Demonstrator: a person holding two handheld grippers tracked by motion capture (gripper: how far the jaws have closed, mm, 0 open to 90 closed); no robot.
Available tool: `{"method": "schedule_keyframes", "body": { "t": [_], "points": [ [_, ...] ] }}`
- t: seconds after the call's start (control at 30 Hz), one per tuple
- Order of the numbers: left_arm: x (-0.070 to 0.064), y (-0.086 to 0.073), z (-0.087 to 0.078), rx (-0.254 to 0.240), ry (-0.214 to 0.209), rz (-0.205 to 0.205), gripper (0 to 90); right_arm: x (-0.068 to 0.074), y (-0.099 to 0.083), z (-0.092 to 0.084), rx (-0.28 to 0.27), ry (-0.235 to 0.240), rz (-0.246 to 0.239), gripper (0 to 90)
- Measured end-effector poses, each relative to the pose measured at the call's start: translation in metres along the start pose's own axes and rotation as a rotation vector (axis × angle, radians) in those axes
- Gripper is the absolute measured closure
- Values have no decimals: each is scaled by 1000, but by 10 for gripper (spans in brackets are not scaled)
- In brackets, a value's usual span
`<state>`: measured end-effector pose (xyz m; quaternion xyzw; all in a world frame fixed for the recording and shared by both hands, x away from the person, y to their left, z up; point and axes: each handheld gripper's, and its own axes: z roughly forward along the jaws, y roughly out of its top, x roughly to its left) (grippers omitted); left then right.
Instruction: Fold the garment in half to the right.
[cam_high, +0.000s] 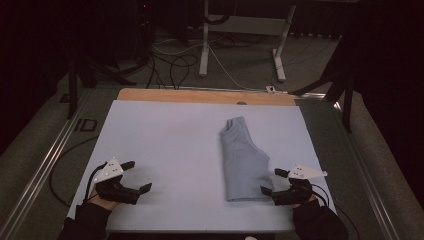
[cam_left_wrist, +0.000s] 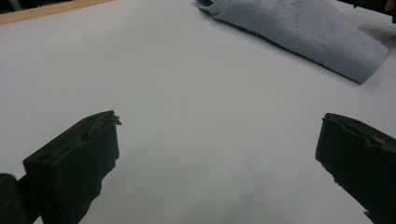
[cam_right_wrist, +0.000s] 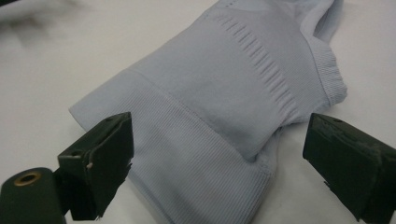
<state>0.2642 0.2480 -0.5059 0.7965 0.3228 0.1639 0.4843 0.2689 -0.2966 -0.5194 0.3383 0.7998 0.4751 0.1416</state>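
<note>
Dark floor with loose cables (cam_high: 175, 62) and the white legs of a desk frame (cam_high: 205, 45) lies beyond the far wooden edge of the table (cam_high: 165, 130), whose top is covered by a pale sheet. On it lies a folded light-blue garment (cam_high: 242, 157), a ribbed knit piece with a perforated panel. Its long axis runs from the near edge toward the far edge, with the wide ribbed hem nearest the person and the narrower, bunched end pointing away toward the wooden strip.

At the near right, the right gripper (cam_high: 274, 182) rests just beside the garment's near right corner. Its fingers (cam_right_wrist: 105, 161) stand wide apart and hold nothing. In the right gripper view, the ribbed hem of the garment (cam_right_wrist: 224, 116) lies between and just ahead of them, and the cloth stretches away up the frame. Whether a fingertip touches the fabric cannot be told.

At the near left, the left gripper (cam_high: 139, 176) sits well apart from the garment, over bare sheet. Its fingers (cam_left_wrist: 77, 163) are also spread wide and grip nothing. In the left gripper view, the garment (cam_left_wrist: 303, 28) lies far ahead of them and off to the right-hand finger's side, its hem end pointing toward that side.
</note>
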Motion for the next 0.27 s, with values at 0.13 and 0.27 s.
{"method": "schedule_keyframes", "body": {
  "t": [0.13,0.27],
  "points": [
    [0,0,0,1,0,1,4,0,0,1,2,-2,4,90],
    [-1,0,0,0,1,-1,4,-1,-1,1,1,-10,4,90]
  ]
}}
